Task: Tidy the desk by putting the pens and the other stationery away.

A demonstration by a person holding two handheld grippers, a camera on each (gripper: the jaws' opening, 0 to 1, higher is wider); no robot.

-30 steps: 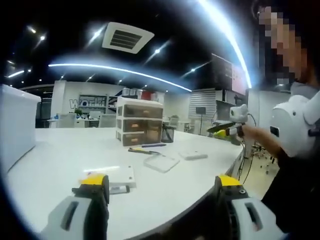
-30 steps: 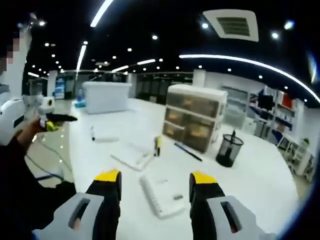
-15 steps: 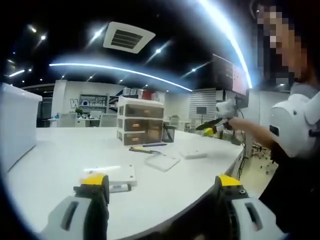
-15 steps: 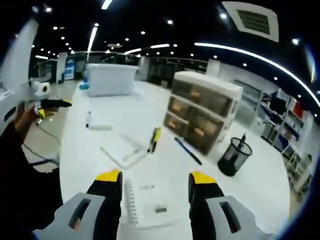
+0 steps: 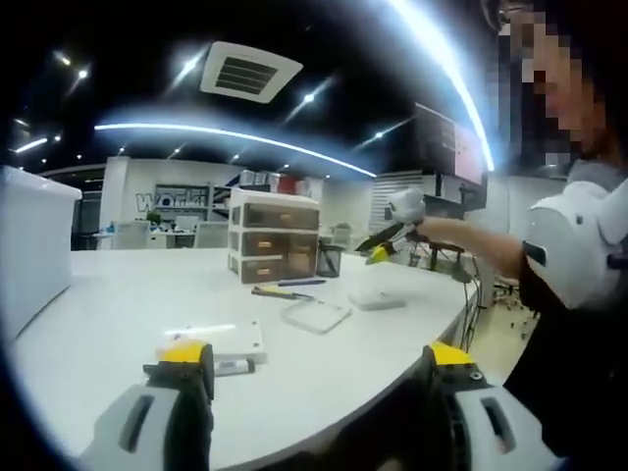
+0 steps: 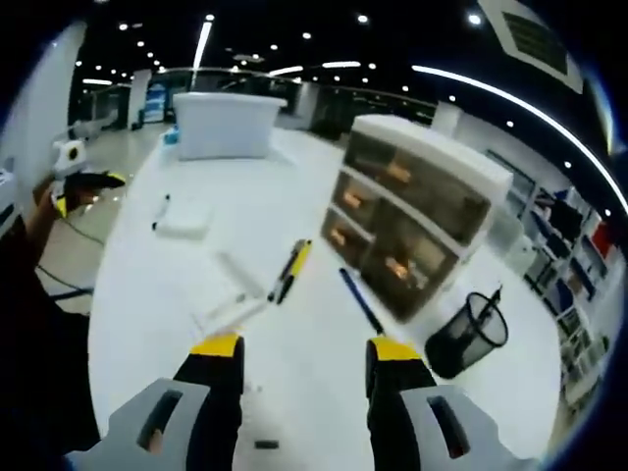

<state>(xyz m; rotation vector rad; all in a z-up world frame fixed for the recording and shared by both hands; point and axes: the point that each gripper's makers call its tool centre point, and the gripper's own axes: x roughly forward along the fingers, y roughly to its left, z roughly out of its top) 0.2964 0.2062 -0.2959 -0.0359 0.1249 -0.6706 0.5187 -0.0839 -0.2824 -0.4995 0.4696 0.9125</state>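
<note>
A long white desk [image 6: 294, 378] runs away from the right gripper [image 6: 305, 365], whose yellow-tipped jaws stand wide apart with nothing between them. Just beyond the jaws, slightly left, a yellow and black pen [image 6: 291, 270] lies on the desk. A dark blue pen [image 6: 360, 301] lies close to its right, along the foot of a three-drawer storage unit [image 6: 420, 226]. A black mesh pen cup [image 6: 465, 335] stands right of the jaws, near the drawers, with one pen upright in it. Further off to the left, a black marker [image 6: 160, 211] rests beside a small white pad [image 6: 186, 225]. A flat white sheet [image 6: 234, 309] lies just ahead of the left jaw. A white bin [image 6: 226, 125] sits at the far end. Bare desk lies between these items.

In the left gripper view, the left gripper [image 5: 317, 361] hovers at the desk's near edge, jaws wide apart and holding nothing. A white pad [image 5: 218, 342] with a marker lies just past its left jaw. Two more flat white items [image 5: 316, 315] [image 5: 378, 299] lie further along. The right gripper appears beyond them, held above the desk by the person's hand.
</note>
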